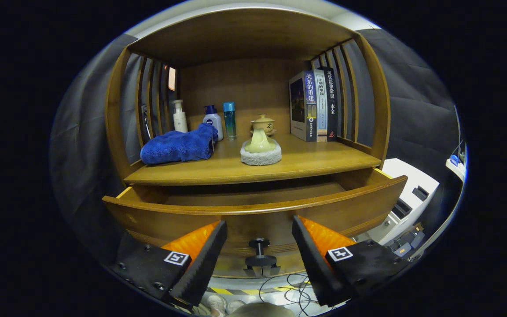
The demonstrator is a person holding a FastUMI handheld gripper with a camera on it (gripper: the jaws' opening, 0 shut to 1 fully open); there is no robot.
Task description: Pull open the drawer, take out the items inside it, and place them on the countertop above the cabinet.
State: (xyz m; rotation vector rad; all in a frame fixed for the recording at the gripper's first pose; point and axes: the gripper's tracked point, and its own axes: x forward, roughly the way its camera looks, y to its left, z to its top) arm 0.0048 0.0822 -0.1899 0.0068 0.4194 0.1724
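Note:
The wooden drawer [253, 211] under the countertop stands pulled out, and its bare wooden floor shows behind the front panel. What lies deeper inside is hidden by that panel. A dark knob [259, 245] sticks out of the drawer front, between my fingers and slightly ahead of them. My gripper [259, 233] is open, its fingers spread to either side of the knob and touching nothing. On the countertop [306, 163] above lie a folded blue towel [178, 146] and a pale ceramic piece on a round grey pad [261, 152].
At the back of the shelf stand a white pump bottle [179, 116], a white bottle with a blue cap [213, 119], a blue tube [229, 119], a small lidded cup [264, 123] and three upright books [314, 106]. A white box [405, 200] sits right of the cabinet. Cables [288, 286] lie on the floor below.

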